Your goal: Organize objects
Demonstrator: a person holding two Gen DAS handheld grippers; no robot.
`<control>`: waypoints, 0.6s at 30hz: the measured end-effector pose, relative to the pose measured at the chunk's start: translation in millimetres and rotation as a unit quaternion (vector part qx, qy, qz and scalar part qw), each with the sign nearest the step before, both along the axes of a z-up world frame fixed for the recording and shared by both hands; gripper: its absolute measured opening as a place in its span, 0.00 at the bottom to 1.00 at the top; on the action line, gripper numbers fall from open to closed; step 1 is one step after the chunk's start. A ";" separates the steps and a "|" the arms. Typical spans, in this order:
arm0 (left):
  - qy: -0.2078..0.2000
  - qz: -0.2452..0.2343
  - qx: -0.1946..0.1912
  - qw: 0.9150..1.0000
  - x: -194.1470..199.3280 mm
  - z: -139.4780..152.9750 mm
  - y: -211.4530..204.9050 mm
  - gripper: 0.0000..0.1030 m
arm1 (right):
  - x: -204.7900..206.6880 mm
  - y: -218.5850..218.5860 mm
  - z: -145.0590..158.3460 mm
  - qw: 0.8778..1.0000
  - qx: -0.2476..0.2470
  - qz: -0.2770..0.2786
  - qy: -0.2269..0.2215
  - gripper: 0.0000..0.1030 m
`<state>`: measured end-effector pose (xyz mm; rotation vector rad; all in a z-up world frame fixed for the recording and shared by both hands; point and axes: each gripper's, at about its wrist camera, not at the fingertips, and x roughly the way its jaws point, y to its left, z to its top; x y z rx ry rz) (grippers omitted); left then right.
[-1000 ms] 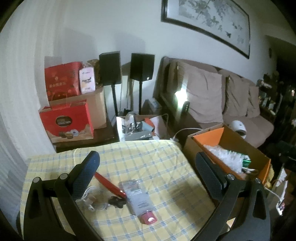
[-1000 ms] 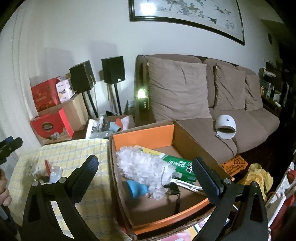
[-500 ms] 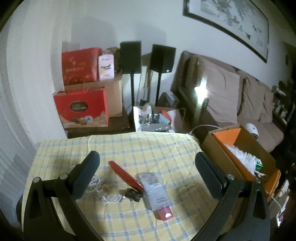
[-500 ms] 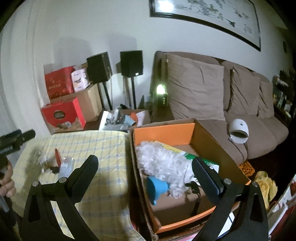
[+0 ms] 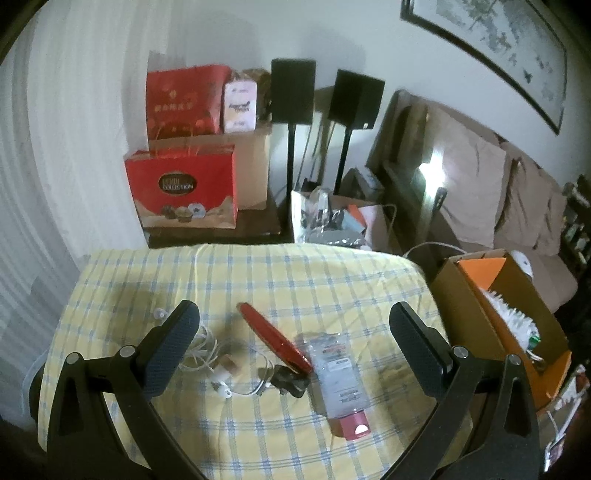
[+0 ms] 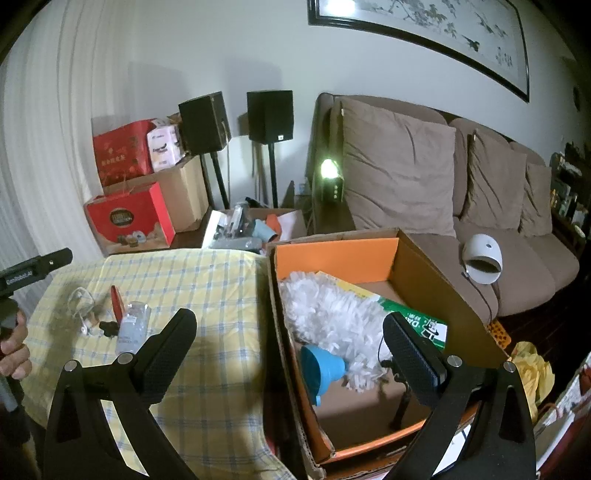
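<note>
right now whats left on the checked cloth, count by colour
red: 1, the slim red case
white: 1, the tangled cable
black: 1, the key bunch
clear with pink cap: 1, the tube
total: 4

Home living room, shown by brown sofa (image 6: 480, 206) with cushions, framed painting (image 6: 417, 33), stand speakers (image 6: 269, 114), checked-cloth table (image 5: 258, 280), gift bags (image 5: 181, 188).

Left wrist view above checked table (image 5: 295, 280); right wrist view farther right, over cardboard box (image 6: 424, 266); both share both.
</note>
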<state>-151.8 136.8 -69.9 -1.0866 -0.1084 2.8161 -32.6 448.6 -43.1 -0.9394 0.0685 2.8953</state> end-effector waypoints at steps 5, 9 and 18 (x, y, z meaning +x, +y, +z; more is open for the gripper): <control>-0.030 0.000 -0.023 0.999 -7.4 -13.5 5.1 1.00 | -0.4 3.6 -1.7 1.000 -0.002 -0.003 -0.002 0.99; -0.059 0.005 -0.041 0.997 -15.0 -27.5 7.6 1.00 | -1.7 5.9 -2.9 1.000 -0.004 -0.006 -0.004 0.99; -0.109 0.011 -0.062 0.992 -30.6 -62.4 6.0 1.00 | -4.5 6.3 -7.6 1.000 -0.003 -0.003 -0.014 0.99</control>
